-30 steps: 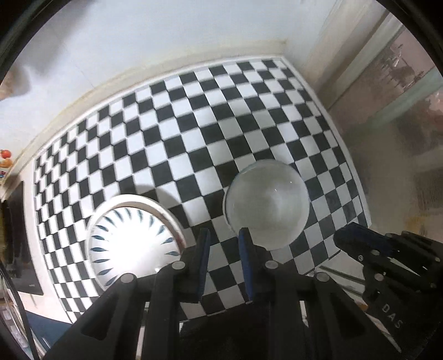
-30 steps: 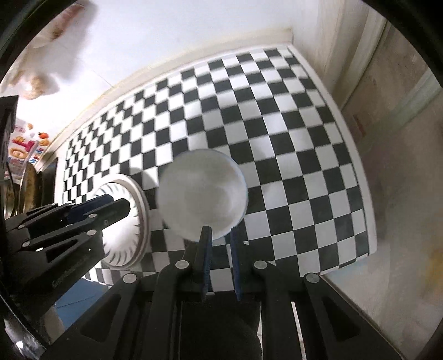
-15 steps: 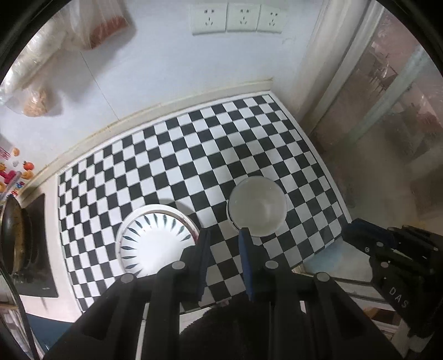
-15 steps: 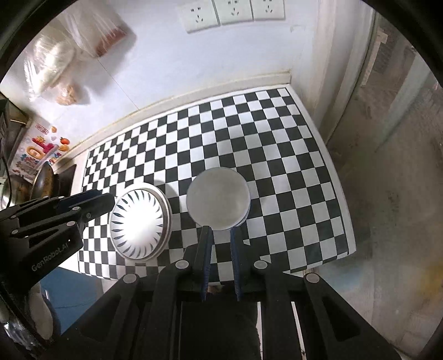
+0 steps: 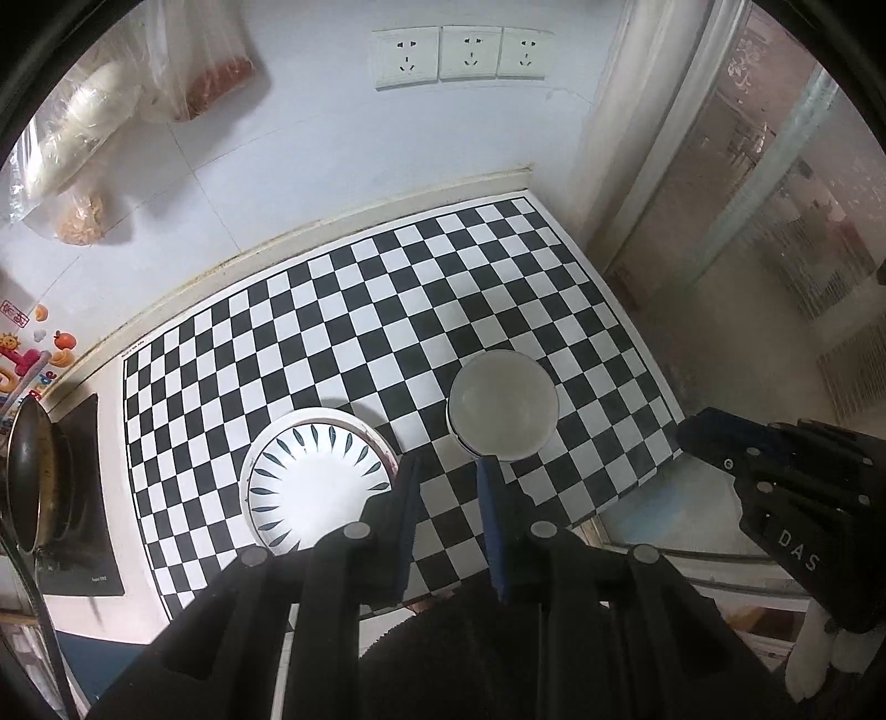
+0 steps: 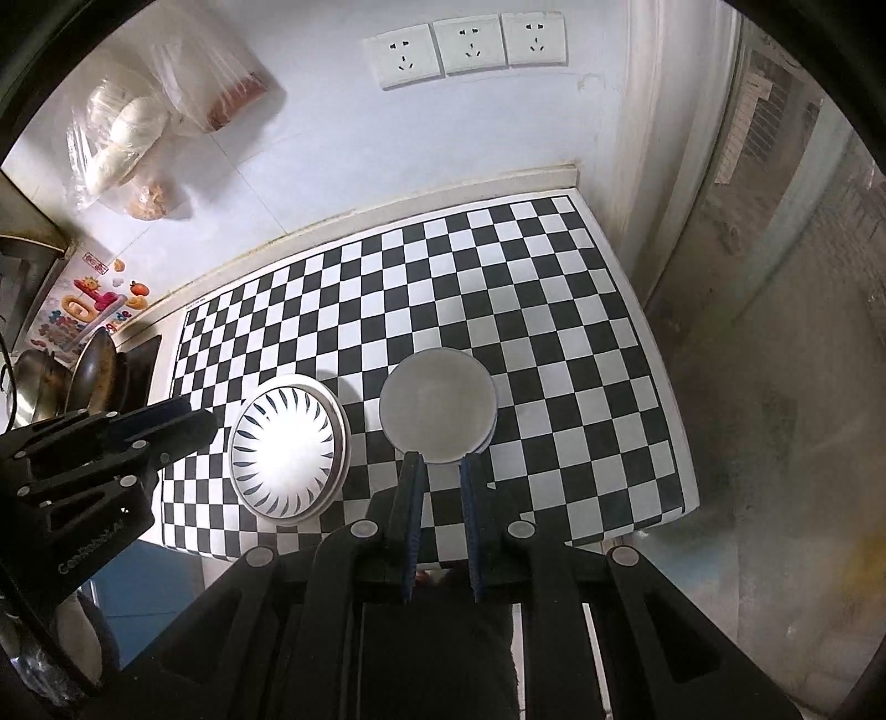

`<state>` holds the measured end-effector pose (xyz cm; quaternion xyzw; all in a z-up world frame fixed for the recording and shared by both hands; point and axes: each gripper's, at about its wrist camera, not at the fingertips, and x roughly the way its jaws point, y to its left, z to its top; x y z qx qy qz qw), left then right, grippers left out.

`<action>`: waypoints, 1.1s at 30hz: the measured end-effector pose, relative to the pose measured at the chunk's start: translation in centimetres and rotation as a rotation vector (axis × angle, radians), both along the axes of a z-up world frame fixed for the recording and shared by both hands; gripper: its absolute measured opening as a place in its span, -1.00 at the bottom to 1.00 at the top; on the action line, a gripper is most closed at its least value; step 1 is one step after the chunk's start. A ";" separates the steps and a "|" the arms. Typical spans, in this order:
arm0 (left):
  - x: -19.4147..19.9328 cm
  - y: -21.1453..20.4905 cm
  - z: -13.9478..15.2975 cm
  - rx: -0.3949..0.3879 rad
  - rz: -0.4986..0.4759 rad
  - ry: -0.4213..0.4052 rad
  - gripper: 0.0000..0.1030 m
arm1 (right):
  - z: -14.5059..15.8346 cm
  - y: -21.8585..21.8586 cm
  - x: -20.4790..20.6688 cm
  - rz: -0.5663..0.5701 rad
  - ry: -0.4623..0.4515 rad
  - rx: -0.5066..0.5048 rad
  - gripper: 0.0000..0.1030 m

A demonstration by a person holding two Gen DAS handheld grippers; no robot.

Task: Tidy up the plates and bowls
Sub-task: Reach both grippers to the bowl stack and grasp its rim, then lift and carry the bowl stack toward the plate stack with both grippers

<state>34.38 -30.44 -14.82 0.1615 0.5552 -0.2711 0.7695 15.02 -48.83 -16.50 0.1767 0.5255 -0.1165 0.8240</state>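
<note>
A white plate with a blue leaf pattern [image 5: 318,482] [image 6: 282,443] lies on the black-and-white checkered mat [image 5: 360,310] [image 6: 498,277], near its front edge. Just to the plate's right stands a plain white bowl [image 5: 503,404] [image 6: 437,404], apart from the plate. My left gripper [image 5: 449,462] hangs high above the gap between plate and bowl, shut, with nothing held. My right gripper [image 6: 440,457] hovers high over the bowl's near rim, also shut and empty. Each wrist view also shows the other gripper at its side edge.
Three wall sockets [image 5: 465,52] sit on the white tiled wall behind the mat. Plastic bags of food [image 5: 111,111] hang at the upper left. A pan on a black stove [image 5: 27,471] stands left of the mat. A glass door [image 5: 775,221] is on the right.
Both grippers have risen and drawn back from the mat, so plate and bowl look smaller and the wall with its sockets has come into view. The jaws stayed as they were.
</note>
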 end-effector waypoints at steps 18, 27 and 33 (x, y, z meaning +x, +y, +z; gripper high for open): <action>8.5 -2.8 -14.8 0.002 0.140 0.388 -0.56 | -11.5 -7.6 4.2 -0.089 0.076 0.251 0.68; 11.0 -5.3 -22.7 0.012 0.181 0.590 -0.56 | -23.2 -11.1 7.0 -0.160 0.182 0.445 0.80; 11.0 -7.2 -24.1 0.039 0.163 0.592 -0.44 | -27.6 -11.2 8.6 -0.153 0.212 0.539 0.80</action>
